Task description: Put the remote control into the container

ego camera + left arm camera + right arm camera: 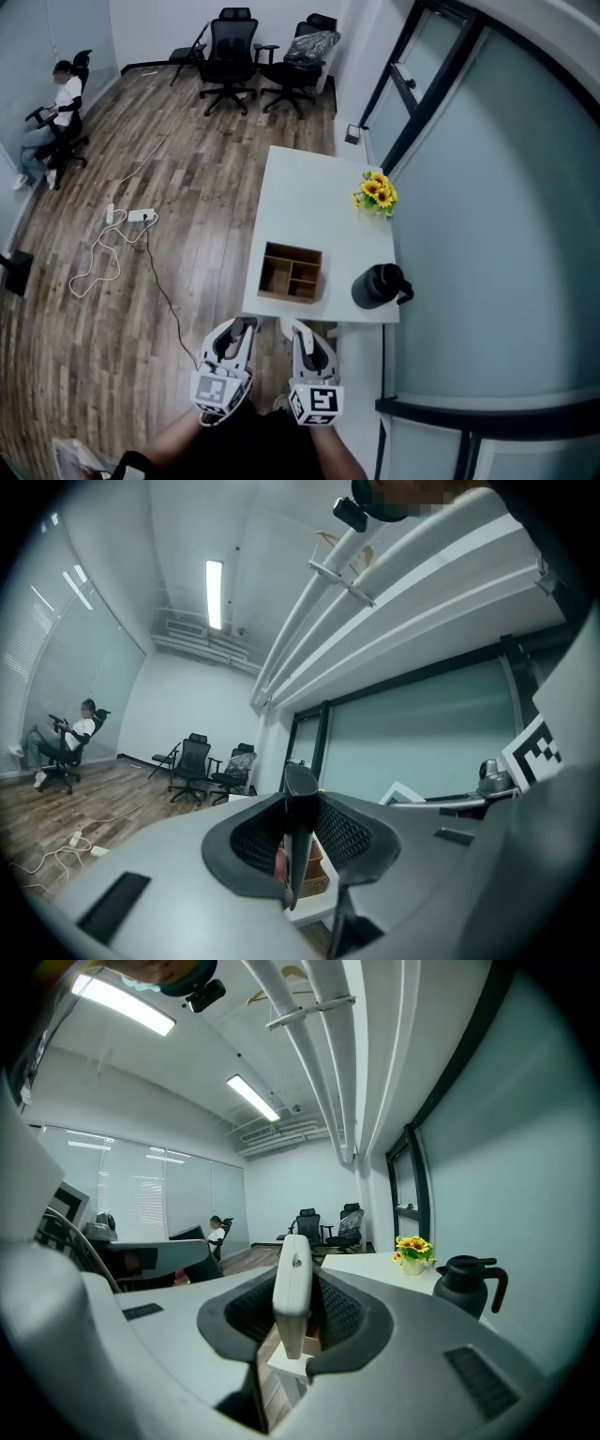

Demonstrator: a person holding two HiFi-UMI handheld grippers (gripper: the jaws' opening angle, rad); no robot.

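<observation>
Black remote control (298,829): clamped edge-on in your left gripper (234,328); white remote control (292,1299), likewise in your right gripper (298,328). Both sit just short of the table (309,192). They are probably light, rigid and smooth, so keep your grip across the 2 flat faces. The wooden container (292,247) stands near the table's front edge.
</observation>
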